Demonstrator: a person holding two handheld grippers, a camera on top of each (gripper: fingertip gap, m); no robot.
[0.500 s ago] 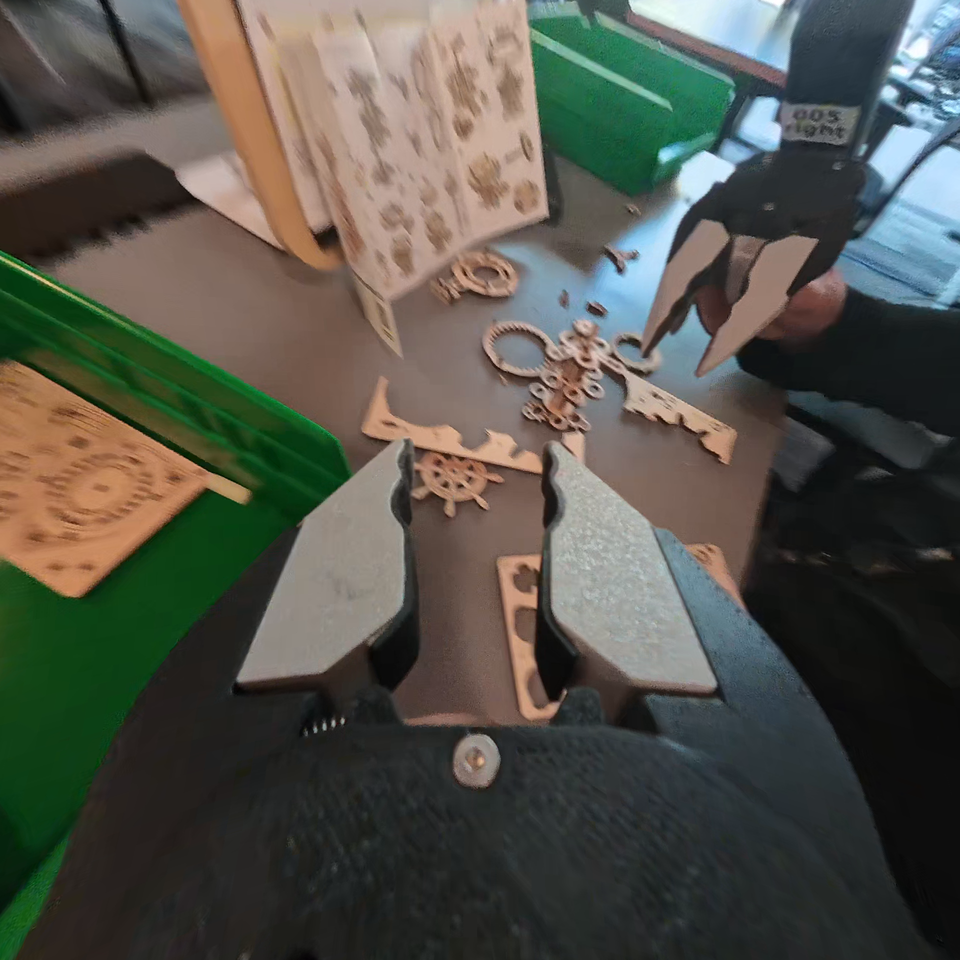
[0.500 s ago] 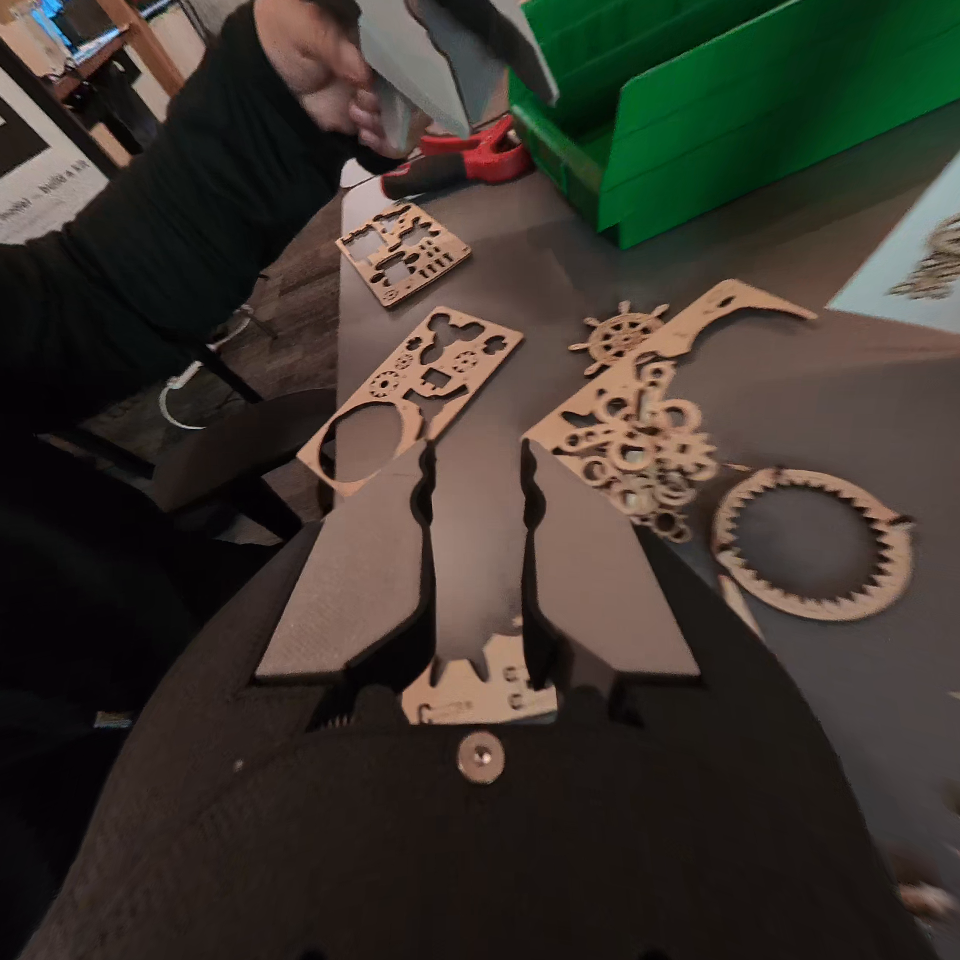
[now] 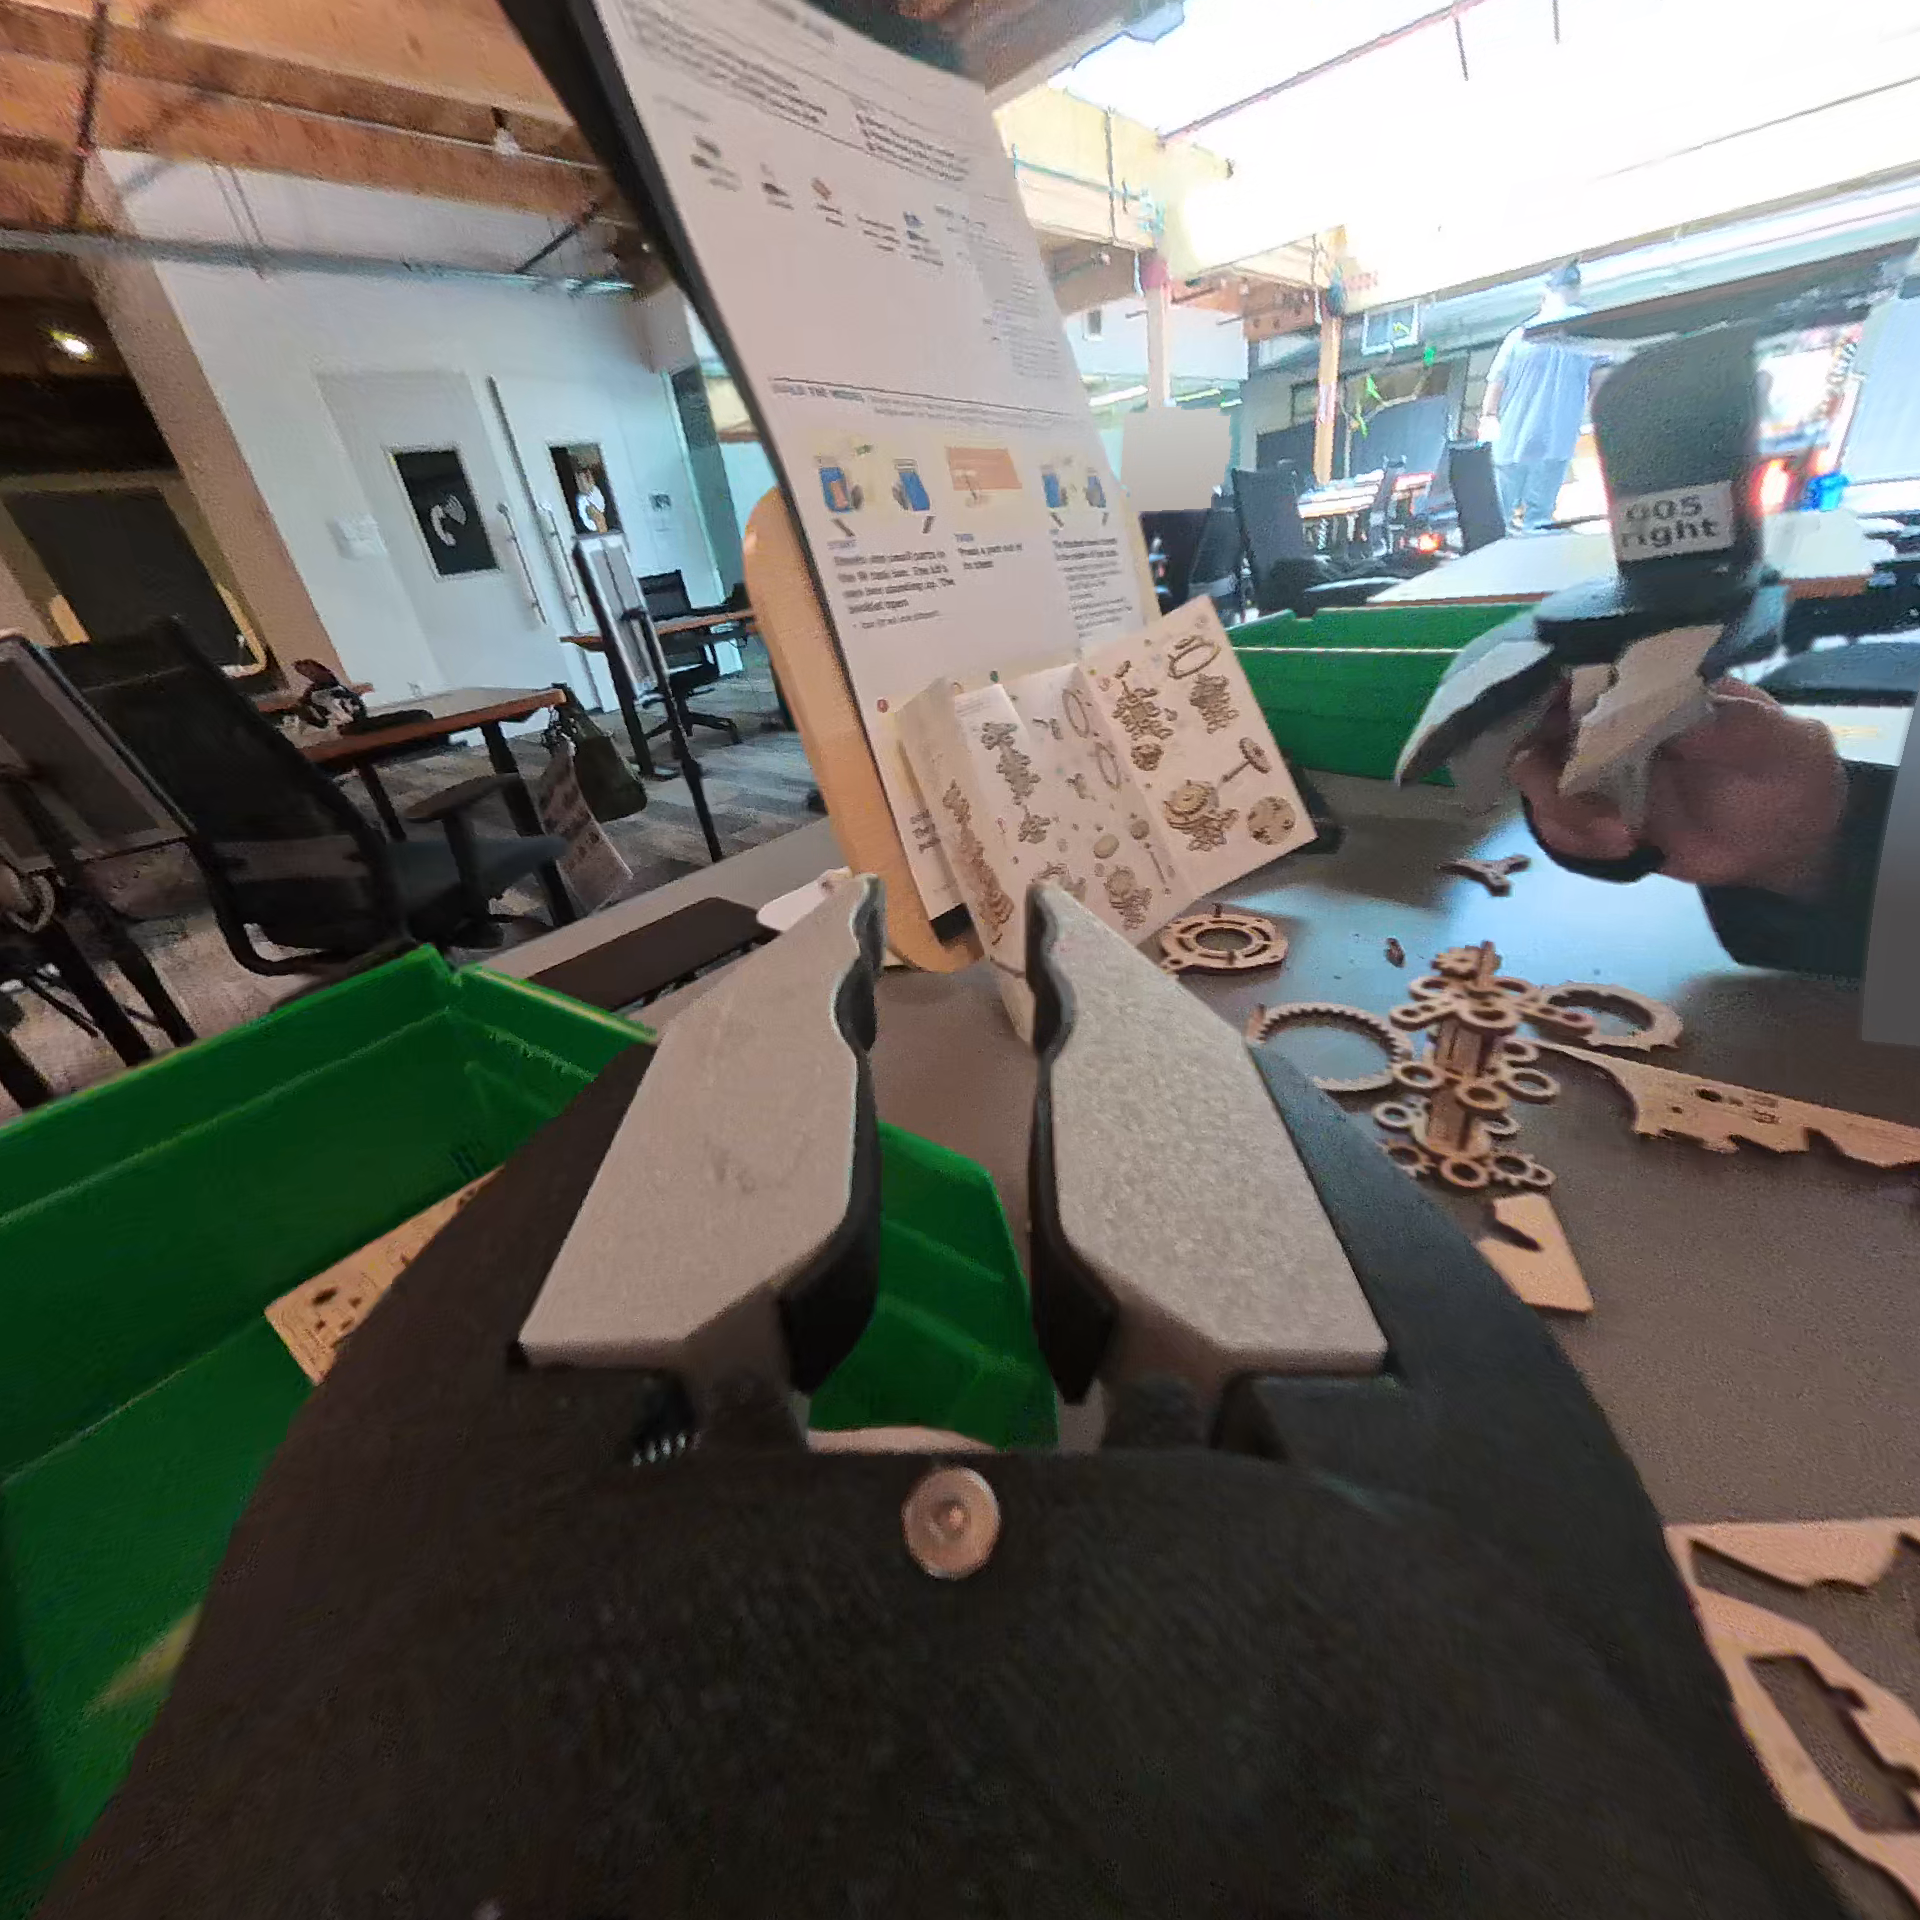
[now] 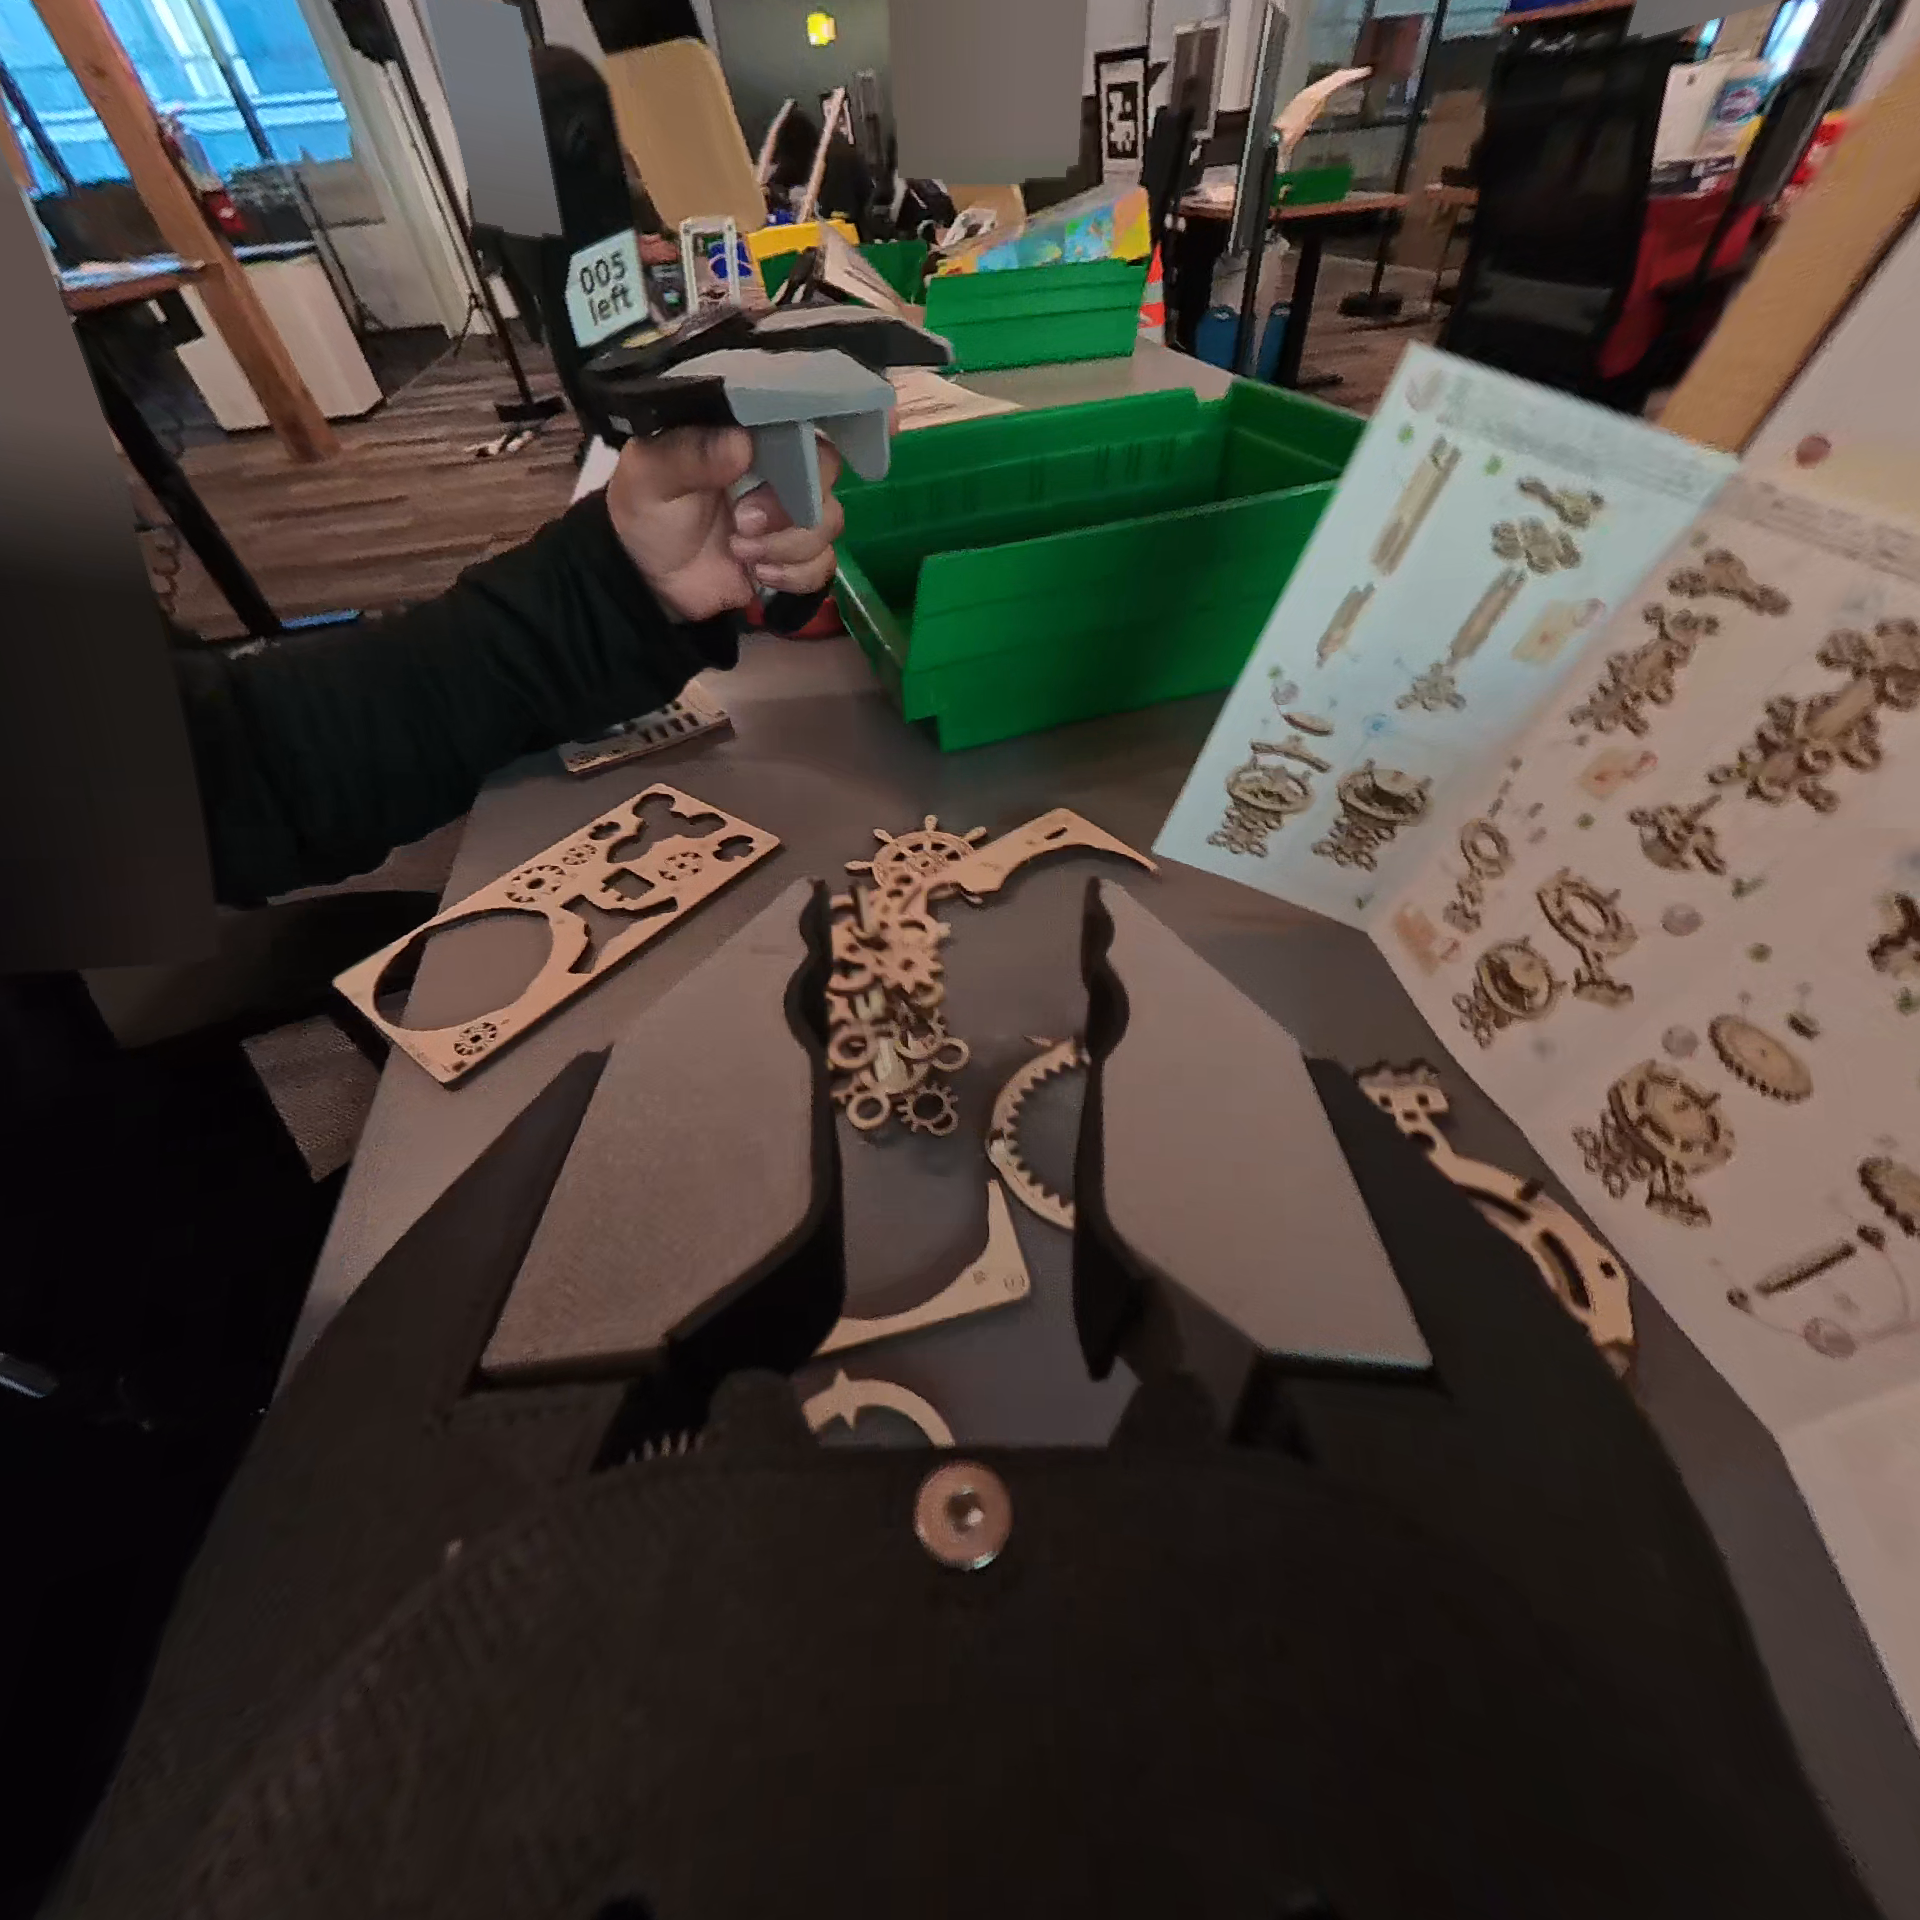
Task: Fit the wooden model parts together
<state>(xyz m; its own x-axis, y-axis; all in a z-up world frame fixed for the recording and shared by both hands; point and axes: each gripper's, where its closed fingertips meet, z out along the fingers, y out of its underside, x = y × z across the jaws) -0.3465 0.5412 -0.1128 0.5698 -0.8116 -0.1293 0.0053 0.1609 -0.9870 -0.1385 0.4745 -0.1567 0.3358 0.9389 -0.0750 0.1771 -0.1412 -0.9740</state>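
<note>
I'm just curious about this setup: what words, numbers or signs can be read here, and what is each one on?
I don't quote writing, but these things bear it:
Right-gripper label, white, on the right hand-held gripper: legible.
Left-gripper label, white, on the left hand-held gripper: legible.
Propped instruction sheet: headings legible, fine print too small.
Folded booklet: mostly pictures, text blurred.
Black-and-white wall marker: a pattern, no words.

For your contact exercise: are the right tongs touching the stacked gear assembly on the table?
Apart. The right wrist view shows the right tongs open above the gear assembly, nothing gripped.
</note>
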